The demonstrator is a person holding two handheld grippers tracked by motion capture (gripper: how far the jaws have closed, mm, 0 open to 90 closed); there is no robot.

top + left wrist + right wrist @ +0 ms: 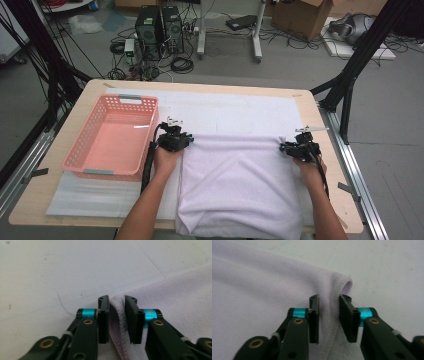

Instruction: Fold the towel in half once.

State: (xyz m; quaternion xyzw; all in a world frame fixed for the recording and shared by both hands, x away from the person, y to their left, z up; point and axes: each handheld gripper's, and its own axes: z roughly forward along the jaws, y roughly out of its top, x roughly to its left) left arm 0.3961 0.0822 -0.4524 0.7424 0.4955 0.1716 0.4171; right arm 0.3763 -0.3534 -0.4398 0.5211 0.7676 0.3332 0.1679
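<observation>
You had the table [75, 107] covered with a white sheet [235, 110], pink basket [112, 137] empty at far left. The pale lilac towel [240, 185] lay flat on the sheet right of the basket, its near edge hanging off the near side of the table, its far edge running straight between your two hands.

Left gripper [176, 141] sat at the towel's far-left corner, right gripper [296, 148] at the far-right corner. Both were low, at table level.

In the left gripper view the hemmed corner [117, 315] stood bunched up between the jaws, which were set narrow around it; a thin gap showed on each side, so I couldn't call it a firm pinch. The right gripper view matched: the hem [334, 312] ran up between narrow jaws and the corner tip curled past them, with some slack on the right jaw side.

My read on progress: you were early on. Both corners were lined up for the grab, no fold was made, and nothing was in the basket. Left to do were clamping, folding and binning.
</observation>
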